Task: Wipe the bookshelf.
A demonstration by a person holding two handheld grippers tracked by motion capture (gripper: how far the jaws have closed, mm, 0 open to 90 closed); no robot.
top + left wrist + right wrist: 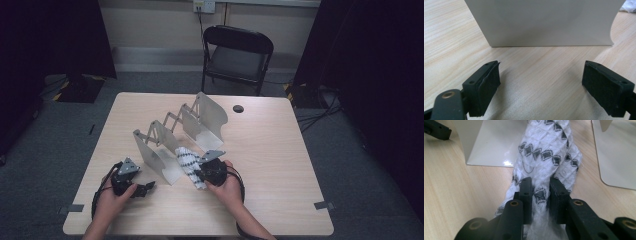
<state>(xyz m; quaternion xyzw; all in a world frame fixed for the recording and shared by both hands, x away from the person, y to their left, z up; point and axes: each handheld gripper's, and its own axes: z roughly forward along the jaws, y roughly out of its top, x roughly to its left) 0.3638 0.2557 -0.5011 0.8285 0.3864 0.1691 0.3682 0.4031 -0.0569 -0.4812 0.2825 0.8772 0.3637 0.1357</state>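
The patterned white cloth [546,155], bunched and pinched between the nearly closed jaws of the right gripper [541,195], lies near the table's [280,150] front edge beside the expanding metal rack [175,132], seemingly for slotting in, while the left gripper [541,82] waits wide open, empty.

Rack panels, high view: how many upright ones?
2. Near panel stands beside the left gripper; far panel stands toward the chair. The scissor links join them.
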